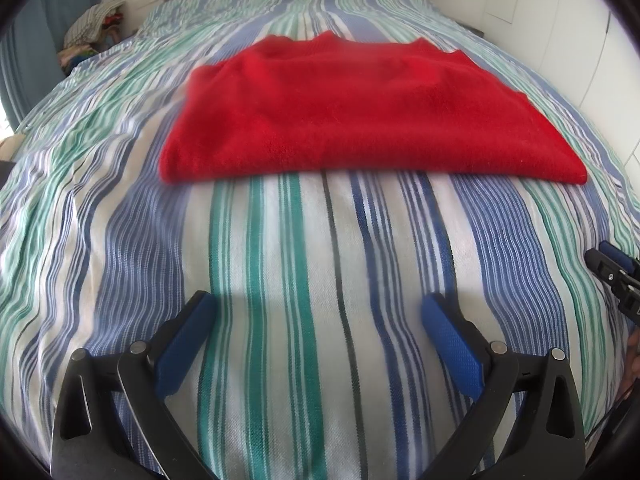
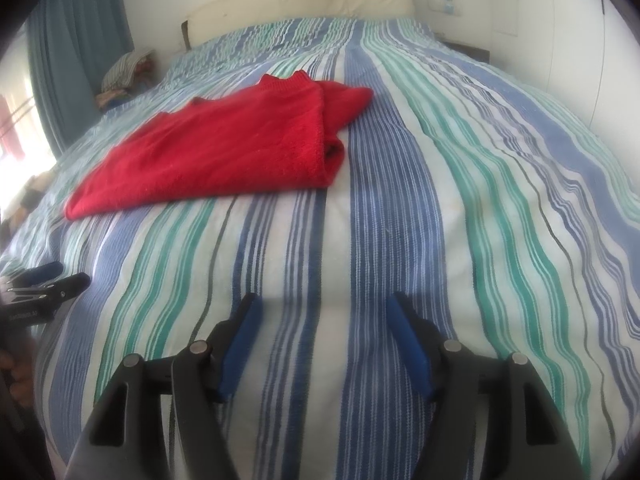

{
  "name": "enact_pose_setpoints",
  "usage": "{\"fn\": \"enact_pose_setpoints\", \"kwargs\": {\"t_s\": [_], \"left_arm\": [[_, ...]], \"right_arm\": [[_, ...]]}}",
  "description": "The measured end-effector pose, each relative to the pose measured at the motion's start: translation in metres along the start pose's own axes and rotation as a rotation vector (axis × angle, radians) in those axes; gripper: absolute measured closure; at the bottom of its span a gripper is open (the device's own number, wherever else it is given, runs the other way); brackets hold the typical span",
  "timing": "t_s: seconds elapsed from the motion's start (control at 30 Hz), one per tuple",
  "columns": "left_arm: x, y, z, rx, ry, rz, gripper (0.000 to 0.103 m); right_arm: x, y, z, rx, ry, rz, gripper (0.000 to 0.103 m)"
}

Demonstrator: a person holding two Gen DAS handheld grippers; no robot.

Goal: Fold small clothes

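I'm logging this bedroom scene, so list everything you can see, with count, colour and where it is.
red garment: one, red, folded flat on the bed, ahead of both tongs, touched by neither.
bedspread: one, striped blue, green and white, covering the bed.
headboard: one, cream, at the far end of the bed.
curtain: one, blue-grey, far left.
pile of clothes: one, mixed colours, beside the bed's far left corner.
left tongs: one, black with blue pads, open, empty, above the bedspread.
right tongs: one, black with blue pads, open, empty.
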State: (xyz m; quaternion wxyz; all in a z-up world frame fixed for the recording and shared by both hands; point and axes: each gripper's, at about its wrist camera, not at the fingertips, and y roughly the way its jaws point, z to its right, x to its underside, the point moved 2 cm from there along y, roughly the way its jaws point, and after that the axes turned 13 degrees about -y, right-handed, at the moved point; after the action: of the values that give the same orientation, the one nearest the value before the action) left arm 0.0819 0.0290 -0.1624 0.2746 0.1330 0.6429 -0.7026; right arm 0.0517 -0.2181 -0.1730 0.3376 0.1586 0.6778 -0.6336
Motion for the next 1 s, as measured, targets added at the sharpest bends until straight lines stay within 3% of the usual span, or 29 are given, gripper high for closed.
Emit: {"fn": "enact_pose_setpoints", "kwargs": {"t_s": [0.17,0.27,0.33,0.4,0.5,0.67,0.73,0.8,0.87,0.9,1.0], "left_arm": [[0.0,0.0,0.0,0.003,0.001,-0.006,0.001],[-0.005,-0.006,-0.001,0.012,0.012,-0.048,0.001],[-0.011,-0.019,-0.005,0.052,0.012,-0.065,0.002],[-0.019,-0.038,-0.017,0.091,-0.017,-0.024,0.002],[-0.036,-0.055,-0.038,0.091,-0.084,0.026,0.002],[-0.048,-0.071,-0.071,0.131,-0.236,0.052,0.002],[-0.043,-0.068,-0.08,0.119,-0.254,0.058,0.002],[-0.037,-0.058,-0.086,0.086,-0.248,0.035,0.002],[-0.037,-0.049,-0.094,0.061,-0.256,0.009,0.002],[-0.039,-0.049,-0.099,0.062,-0.271,0.016,0.002],[-0.05,-0.052,-0.115,0.07,-0.32,0.063,0.002]], "right_arm": [[0.0,0.0,0.0,0.002,-0.002,0.0,0.037],[-0.001,0.0,0.001,-0.001,-0.003,-0.009,0.037],[-0.009,-0.004,0.002,-0.016,-0.017,-0.049,0.037],[-0.024,-0.014,0.011,-0.074,0.021,-0.036,0.038],[-0.064,-0.02,0.034,-0.133,0.09,0.017,0.037],[-0.138,0.031,0.075,-0.237,0.238,0.009,0.038],[-0.15,0.067,0.083,-0.275,0.305,-0.049,0.038],[-0.147,0.106,0.082,-0.371,0.398,-0.145,0.039],[-0.146,0.123,0.072,-0.376,0.385,-0.193,0.071],[-0.15,0.123,0.066,-0.364,0.351,-0.195,0.093],[-0.174,0.098,0.05,-0.285,0.294,-0.159,0.093]]}}
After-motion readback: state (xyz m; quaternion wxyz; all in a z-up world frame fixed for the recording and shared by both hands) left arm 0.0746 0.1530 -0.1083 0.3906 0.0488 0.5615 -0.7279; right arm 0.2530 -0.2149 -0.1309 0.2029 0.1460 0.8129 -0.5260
